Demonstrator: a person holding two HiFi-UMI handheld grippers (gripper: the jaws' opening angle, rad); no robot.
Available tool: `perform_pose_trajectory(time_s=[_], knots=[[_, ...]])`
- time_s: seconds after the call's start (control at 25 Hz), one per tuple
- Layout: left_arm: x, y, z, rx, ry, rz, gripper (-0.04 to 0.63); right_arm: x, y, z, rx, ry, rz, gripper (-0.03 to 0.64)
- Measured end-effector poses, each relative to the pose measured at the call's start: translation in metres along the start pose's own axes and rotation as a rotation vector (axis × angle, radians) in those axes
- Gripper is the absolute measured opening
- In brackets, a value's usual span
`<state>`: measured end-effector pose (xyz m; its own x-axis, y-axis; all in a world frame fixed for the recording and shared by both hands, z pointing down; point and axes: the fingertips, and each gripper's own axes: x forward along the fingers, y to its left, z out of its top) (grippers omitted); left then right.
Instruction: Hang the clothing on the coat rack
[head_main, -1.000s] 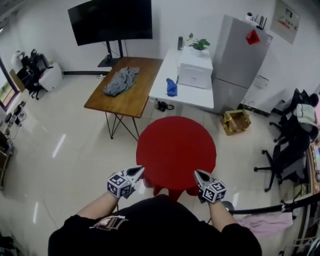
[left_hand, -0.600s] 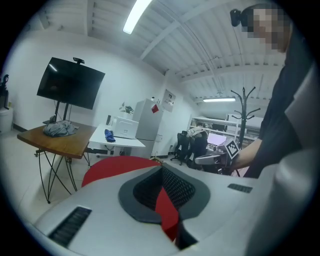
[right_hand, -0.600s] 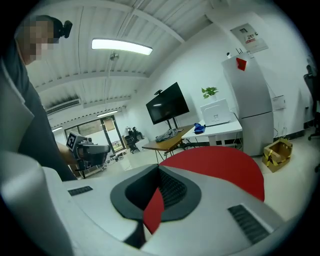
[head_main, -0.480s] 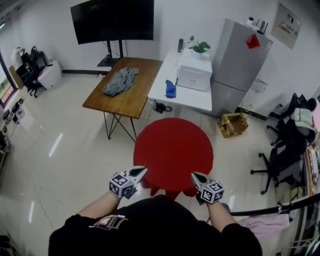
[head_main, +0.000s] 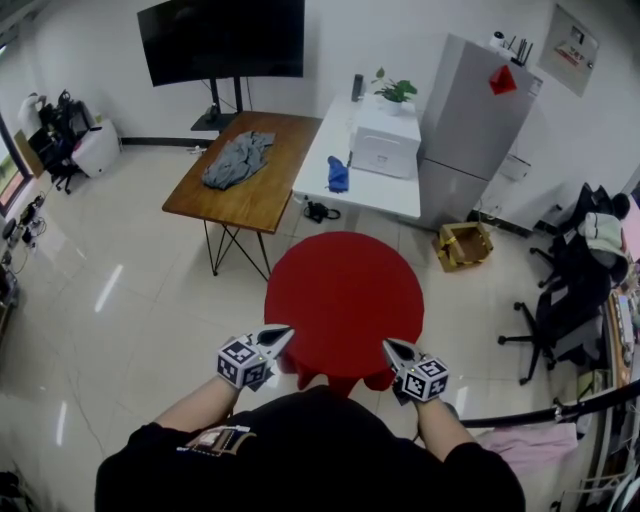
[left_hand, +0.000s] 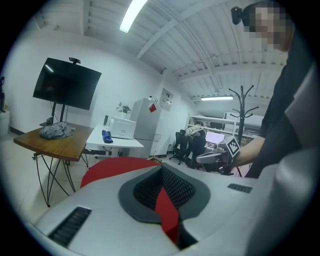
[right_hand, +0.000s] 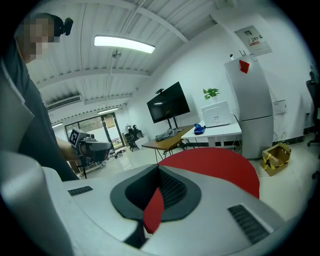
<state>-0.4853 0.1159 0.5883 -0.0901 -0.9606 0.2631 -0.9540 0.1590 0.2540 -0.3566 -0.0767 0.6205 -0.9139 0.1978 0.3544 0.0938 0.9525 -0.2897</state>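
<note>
**both tools closed and empty, clothing across the room**

the left tool (head_main: 275, 337) and the right tool (head_main: 395, 350) are held low in front of the person, well apart from each other, their tips over the near edge of a round red surface (head_main: 345, 295); each tool has its jaws pressed together, with nothing held between them

the grey clothing (head_main: 235, 160) lies crumpled on a wooden surface (head_main: 270, 200) beyond the red one, towards that surface's far left end, well apart from both tools; just beside the wooden surface on the right stands a white surface (head_main: 330, 192) carrying a blue cloth (head_main: 337, 175), a white box (head_main: 385, 150) and a small plant (head_main: 393, 90); a grey fridge (head_main: 465, 130) stands just right of it; a dark screen (head_main: 222, 40) on a stand is against the far wall behind the wooden surface

the coat rack (left_hand: 242, 102) shows in the left gripper view, upright, with bare hooks at its top, behind the person's outstretched arm; office chairs (head_main: 570, 300) stand at the right of the room
</note>
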Motion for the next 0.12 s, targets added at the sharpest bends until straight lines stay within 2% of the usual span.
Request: perform_pose_trajectory(time_s=[0.12], knots=[[-0.0018, 0.0028, -0.0007, 0.005, 0.0, -0.002, 0.0, 0.0016, 0.0023, -0.0001, -0.005, 0.005, 0.002, 0.0]])
